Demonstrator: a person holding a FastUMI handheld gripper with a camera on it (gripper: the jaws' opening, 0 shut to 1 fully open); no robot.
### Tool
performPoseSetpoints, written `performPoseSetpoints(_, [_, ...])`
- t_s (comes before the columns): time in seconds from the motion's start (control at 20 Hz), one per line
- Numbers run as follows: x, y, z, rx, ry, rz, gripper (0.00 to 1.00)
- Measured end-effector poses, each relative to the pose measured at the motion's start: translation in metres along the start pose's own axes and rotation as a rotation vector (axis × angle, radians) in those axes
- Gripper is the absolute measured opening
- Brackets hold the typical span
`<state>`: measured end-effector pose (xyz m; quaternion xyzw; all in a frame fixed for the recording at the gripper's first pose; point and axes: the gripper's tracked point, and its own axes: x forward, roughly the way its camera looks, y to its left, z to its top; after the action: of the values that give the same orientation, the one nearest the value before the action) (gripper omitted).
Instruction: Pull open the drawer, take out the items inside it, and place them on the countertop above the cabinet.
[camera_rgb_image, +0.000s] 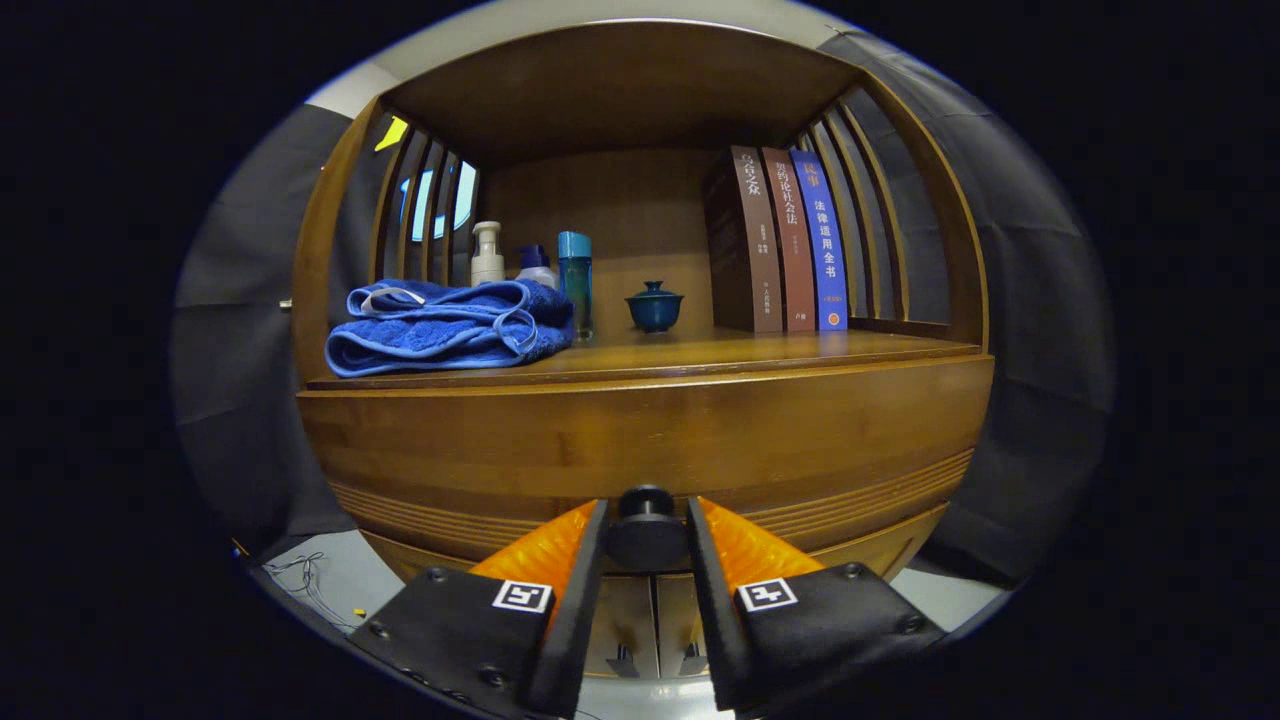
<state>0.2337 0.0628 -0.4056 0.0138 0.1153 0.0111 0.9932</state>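
1. Closely flanked by the two fingers of the gripper (646, 525) is a dark round knob (645, 530); the fingers are drawn in narrowly, one on each side of it, and appear to press on it, so the knob is taken as grasped.
2. Behind the knob, the drawer (640, 450) is seen as a wide wooden front with grooved lines along its lower edge; it looks closed, flush beneath the countertop.
3. Below the fingers, two lower cabinet doors (655, 625) with small dark handles are glimpsed.
4. Above the drawer, the countertop (760, 352) is laid out as a wooden shelf surface inside an open cabinet with slatted sides.
5. On its left part a folded blue towel (450, 325) is placed; just behind it a white pump bottle (487, 255), a smaller bottle (536, 268) and a tall blue-capped bottle (575, 285) are stood.
6. Near the middle a small blue lidded cup (654, 307) is set, and to its right three upright books (780, 240) are lined against the slats.
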Motion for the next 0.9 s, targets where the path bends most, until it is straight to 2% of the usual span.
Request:
performPoseSetpoints(0.2, [-0.01, -0.002, 0.001, -0.022, 0.009, -0.009, 0.34])
performPoseSetpoints(0.45, [-0.01, -0.002, -0.001, -0.002, 0.035, -0.013, 0.34])
performPoseSetpoints(0.9, [-0.073, -0.006, -0.007, 0.016, 0.045, -0.005, 0.34])
